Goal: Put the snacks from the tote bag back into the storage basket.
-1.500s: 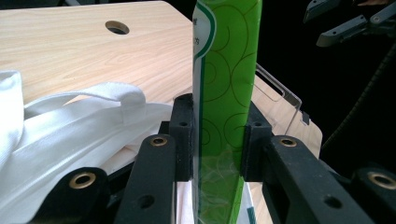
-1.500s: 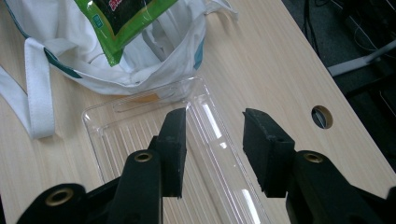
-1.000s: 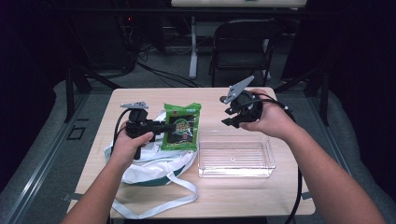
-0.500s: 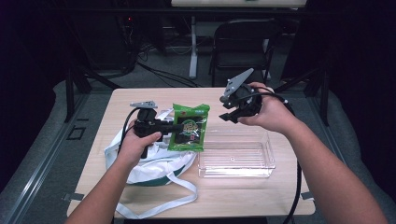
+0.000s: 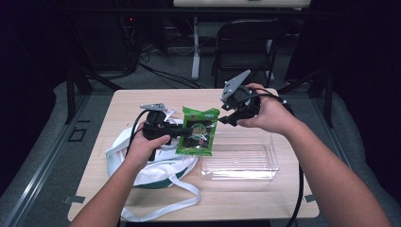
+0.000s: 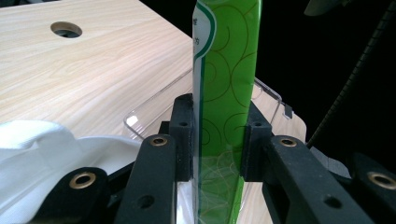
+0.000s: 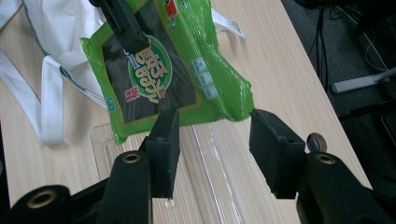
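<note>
A green snack packet [image 5: 199, 134] hangs upright just above the table, and my left gripper [image 5: 187, 134] is shut on its edge. In the left gripper view the black pads [image 6: 183, 133] press both faces of the packet [image 6: 229, 70]. My right gripper [image 5: 223, 117] is held at the packet's upper right corner. Its jaws have just been opening and now stand open [image 7: 215, 140]. The packet's lower edge [image 7: 163, 65] lies just beyond the pads, which do not press on it.
A clear plastic tray [image 5: 239, 161] sits on the wooden table [image 5: 127, 104], right of the packet. A white cloth bag with green trim and long straps [image 5: 156, 165] lies under my left hand. A dark chair [image 5: 246, 42] stands behind the table.
My left gripper has carried the packet to the right, closer to the clear tray and the right gripper. The right gripper's jaws have spread wider and its hand has hardly moved.
</note>
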`<act>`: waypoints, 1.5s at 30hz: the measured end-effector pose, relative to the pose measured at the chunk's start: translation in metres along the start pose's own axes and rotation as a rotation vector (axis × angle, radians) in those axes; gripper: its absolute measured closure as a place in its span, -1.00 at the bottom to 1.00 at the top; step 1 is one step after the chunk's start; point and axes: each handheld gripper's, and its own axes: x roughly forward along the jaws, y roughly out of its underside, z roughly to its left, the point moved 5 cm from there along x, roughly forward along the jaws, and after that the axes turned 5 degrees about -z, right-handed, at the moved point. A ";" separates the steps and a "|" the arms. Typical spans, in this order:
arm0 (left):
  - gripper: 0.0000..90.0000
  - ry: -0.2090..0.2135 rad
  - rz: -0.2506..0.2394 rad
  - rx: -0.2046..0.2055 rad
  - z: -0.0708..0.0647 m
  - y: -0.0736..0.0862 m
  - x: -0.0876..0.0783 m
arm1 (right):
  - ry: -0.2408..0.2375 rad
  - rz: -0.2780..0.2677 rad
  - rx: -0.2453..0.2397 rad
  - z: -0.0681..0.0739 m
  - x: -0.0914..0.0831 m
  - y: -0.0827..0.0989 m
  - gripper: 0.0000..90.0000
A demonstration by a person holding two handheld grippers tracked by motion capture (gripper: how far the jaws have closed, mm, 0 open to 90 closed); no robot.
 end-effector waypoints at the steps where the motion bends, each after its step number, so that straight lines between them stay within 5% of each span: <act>1: 0.61 0.001 0.001 0.002 -0.001 0.000 0.001 | -0.002 0.004 -0.005 0.000 0.000 0.000 0.17; 32: 0.61 0.076 0.033 0.094 -0.026 -0.002 0.020 | -0.072 0.032 -0.057 0.016 0.021 -0.009 0.08; 45: 0.61 0.096 0.053 0.133 -0.031 0.000 0.025 | -0.148 0.074 -0.058 0.023 0.026 -0.002 0.45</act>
